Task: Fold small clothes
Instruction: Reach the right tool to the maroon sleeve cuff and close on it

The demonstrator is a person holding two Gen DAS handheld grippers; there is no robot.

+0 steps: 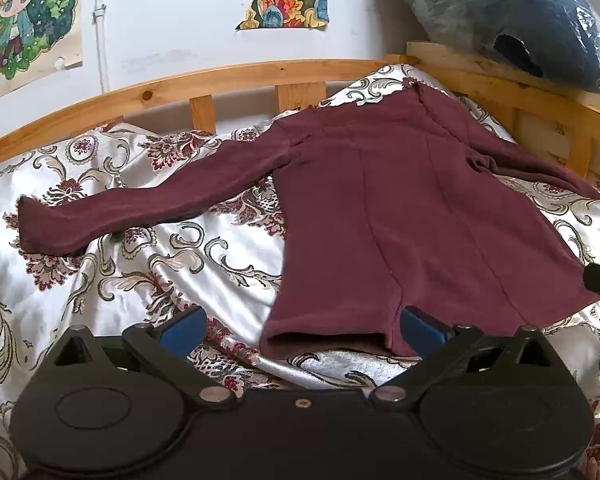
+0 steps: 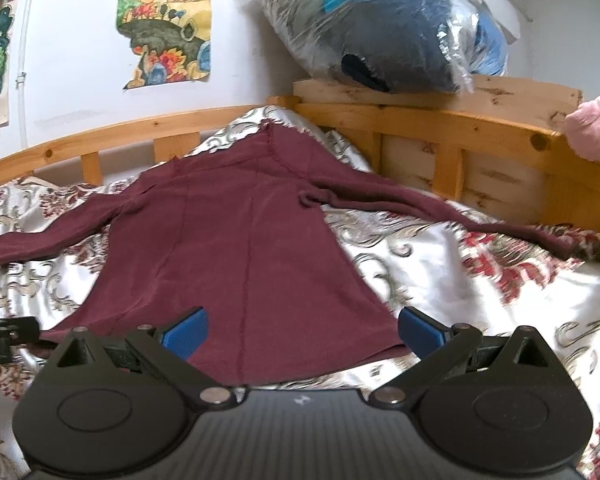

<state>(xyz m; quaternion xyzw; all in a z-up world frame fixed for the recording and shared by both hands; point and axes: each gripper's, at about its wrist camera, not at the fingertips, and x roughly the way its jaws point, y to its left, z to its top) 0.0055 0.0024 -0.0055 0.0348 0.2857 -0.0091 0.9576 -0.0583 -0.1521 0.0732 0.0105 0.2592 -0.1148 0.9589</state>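
White wall with posters (image 1: pixel 36 20) backs the scene, and below it a wooden bed rail (image 1: pixel 220 76) frames the bed, which is covered by a shiny floral bedspread (image 1: pixel 120 264). On the rail's corner sits a plastic-wrapped bundle (image 2: pixel 384 28). Spread flat on the bedspread I see the task's piece, a maroon long-sleeved top (image 1: pixel 412 208), collar toward the rail and hem toward me, so its long axis runs straight away from both tools, sleeves thrown out to either side. My left gripper (image 1: pixel 300 326) hangs just before the hem's left corner, its blue fingers (image 1: pixel 184 330) spread wide and holding nothing. My right gripper (image 2: pixel 302 328) sits over the hem's right corner, fingers (image 2: pixel 420 330) equally released, empty. Each corner lies nearest its own side, so I judge a two-handed pinch at the hem comes next, lifting toward the collar.
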